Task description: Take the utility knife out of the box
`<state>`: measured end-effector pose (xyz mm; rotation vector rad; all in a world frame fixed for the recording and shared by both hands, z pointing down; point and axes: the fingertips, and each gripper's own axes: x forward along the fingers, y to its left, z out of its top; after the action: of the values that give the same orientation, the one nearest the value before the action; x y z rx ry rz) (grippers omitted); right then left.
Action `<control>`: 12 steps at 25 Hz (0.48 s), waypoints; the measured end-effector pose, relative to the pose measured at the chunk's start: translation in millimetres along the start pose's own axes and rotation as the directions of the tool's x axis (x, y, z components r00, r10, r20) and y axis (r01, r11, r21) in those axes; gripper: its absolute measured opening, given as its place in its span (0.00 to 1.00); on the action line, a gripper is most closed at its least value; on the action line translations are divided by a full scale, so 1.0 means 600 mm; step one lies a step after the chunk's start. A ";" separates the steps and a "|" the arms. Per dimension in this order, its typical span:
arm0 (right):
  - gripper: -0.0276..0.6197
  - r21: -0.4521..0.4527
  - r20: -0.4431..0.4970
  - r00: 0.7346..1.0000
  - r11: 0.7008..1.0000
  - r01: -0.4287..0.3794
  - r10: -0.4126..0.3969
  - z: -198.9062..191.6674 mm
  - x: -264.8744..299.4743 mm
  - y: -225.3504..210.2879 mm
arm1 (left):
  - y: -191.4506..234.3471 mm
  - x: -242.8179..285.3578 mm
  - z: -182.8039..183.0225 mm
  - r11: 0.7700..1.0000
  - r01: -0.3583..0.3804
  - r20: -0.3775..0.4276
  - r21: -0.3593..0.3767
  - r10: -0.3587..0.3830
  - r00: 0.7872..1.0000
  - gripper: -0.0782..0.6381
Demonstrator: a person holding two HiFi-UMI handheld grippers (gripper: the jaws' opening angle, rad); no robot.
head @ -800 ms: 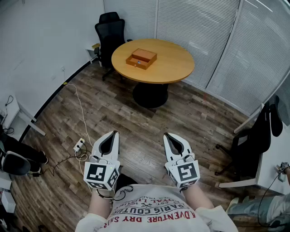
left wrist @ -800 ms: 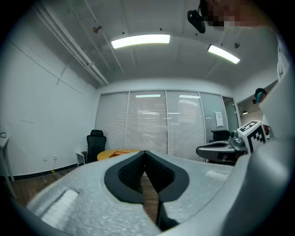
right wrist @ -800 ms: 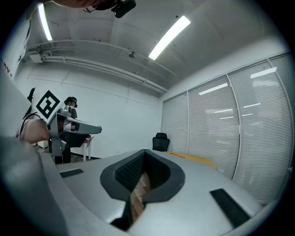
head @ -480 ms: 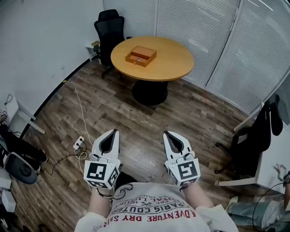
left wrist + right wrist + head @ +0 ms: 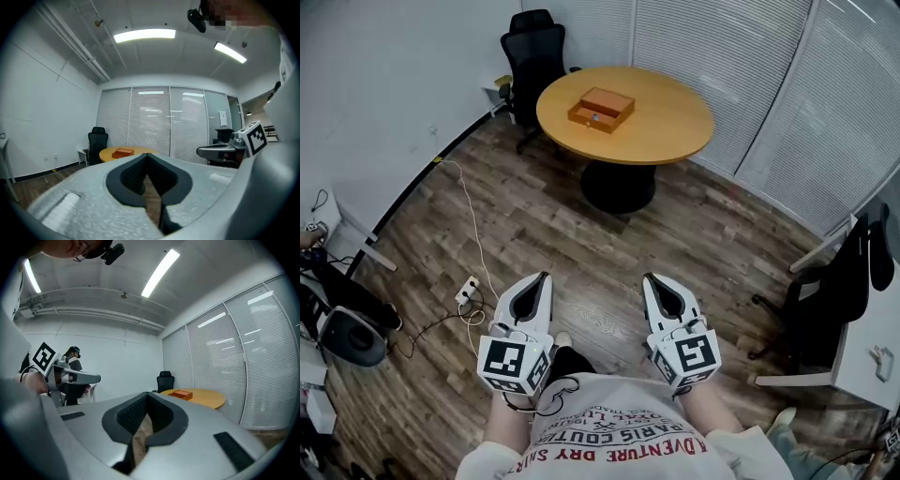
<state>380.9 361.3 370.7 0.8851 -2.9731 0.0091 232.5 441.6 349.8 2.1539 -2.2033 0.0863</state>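
In the head view, the left hand-held gripper [image 5: 541, 279] and the right hand-held gripper [image 5: 650, 279] are side by side over the wood floor [image 5: 581, 225]. Both are clenched on nothing. The orange box [image 5: 601, 107] sits on the round tabletop [image 5: 675, 131], well apart from them; no knife can be made out.

In the left gripper view, the jaw tips meet, with the box far ahead.

In the right gripper view, the jaws are closed and empty, with the box ahead to the right.
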 end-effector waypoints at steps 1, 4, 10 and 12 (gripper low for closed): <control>0.05 0.002 -0.011 1.000 1.000 0.001 -0.001 -0.004 0.012 0.002 | 0.012 0.005 -0.004 1.000 -0.002 -0.004 -0.008 0.002 1.000 0.10; 0.05 0.005 -0.045 0.999 1.000 0.007 -0.006 -0.016 0.054 0.007 | 0.055 0.028 -0.015 0.999 -0.004 -0.020 -0.036 0.003 1.000 0.10; 0.05 0.021 -0.095 0.995 0.999 0.029 -0.026 -0.029 0.162 0.001 | 0.133 0.107 -0.025 0.998 0.042 -0.049 -0.053 -0.045 0.998 0.10; 0.05 0.033 -0.111 0.993 0.999 0.033 -0.030 -0.028 0.207 0.006 | 0.166 0.134 -0.020 0.997 0.065 -0.048 -0.051 -0.067 0.997 0.10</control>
<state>275.9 296.7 392.3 0.9039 -2.8649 0.1049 131.1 364.9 368.3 2.1713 -2.0833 0.0809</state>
